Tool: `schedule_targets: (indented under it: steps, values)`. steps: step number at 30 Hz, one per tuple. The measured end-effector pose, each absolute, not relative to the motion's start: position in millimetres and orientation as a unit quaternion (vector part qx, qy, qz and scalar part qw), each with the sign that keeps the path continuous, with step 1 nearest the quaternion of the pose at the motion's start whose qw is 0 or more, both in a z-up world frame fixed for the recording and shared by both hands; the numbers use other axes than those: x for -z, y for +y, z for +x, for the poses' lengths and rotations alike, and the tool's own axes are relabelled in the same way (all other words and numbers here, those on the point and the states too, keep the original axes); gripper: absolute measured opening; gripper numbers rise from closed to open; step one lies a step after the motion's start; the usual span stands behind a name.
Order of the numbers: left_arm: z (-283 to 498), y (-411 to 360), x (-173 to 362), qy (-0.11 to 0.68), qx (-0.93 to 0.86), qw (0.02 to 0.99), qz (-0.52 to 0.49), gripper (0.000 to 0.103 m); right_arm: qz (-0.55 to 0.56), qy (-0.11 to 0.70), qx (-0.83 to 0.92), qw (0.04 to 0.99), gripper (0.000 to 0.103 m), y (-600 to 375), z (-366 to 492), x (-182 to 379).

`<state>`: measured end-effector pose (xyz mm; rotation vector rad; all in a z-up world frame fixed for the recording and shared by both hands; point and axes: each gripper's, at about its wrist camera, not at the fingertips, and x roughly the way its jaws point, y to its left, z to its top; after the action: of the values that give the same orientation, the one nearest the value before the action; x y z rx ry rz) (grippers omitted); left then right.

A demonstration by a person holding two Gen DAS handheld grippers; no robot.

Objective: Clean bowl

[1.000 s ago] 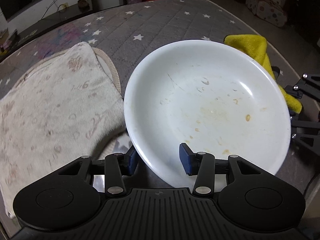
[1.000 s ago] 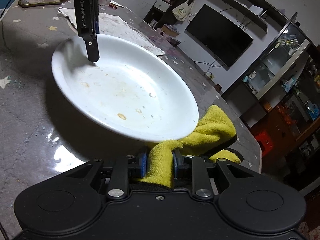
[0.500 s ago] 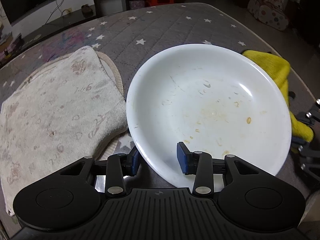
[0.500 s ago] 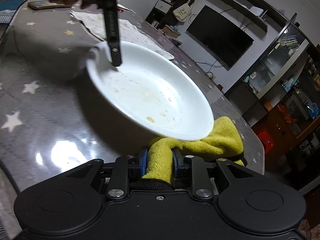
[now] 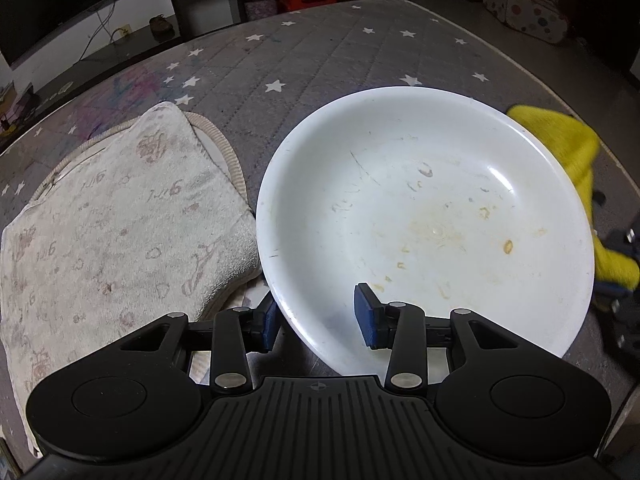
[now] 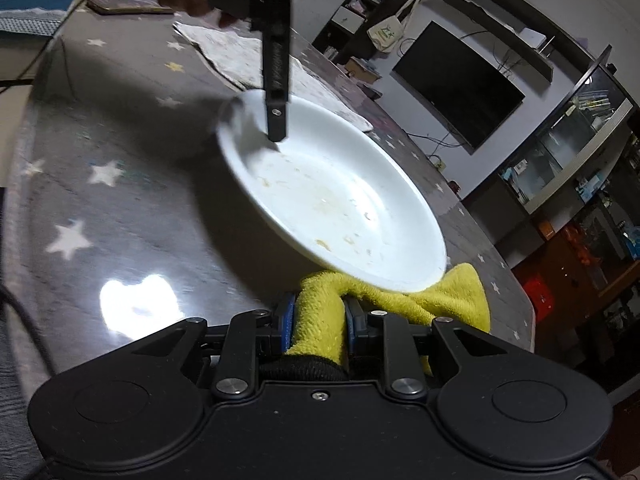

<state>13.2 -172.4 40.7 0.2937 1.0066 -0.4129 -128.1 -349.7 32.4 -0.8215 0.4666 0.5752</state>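
currently the left hand-held gripper (image 5: 316,320) clamps the near rim of the white bowl (image 5: 432,208), one finger inside and one outside, holding it tilted above the star-patterned table (image 5: 320,52). bowl contents: yellowish dried residue and small crumbs. the right hand-held gripper (image 6: 318,320) pinches a yellow cloth (image 6: 384,296) beneath the bowl's far rim. a patterned towel (image 5: 112,216) lies beside the bowl.

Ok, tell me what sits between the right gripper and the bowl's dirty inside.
Only the yellow cloth pinched in the right gripper; it runs forward under the near rim of the tilted bowl. The right wrist view shows this.
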Motion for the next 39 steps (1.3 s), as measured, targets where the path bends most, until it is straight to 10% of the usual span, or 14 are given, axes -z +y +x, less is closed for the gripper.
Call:
schedule_targets:
  steps: [39]
  values:
    - [9.4, -170.4, -40.8, 0.494, 0.167, 0.849, 0.087, 0.045, -0.38, 0.223, -0.257, 0.86, 0.026, -362.5, -92.4, -27.3]
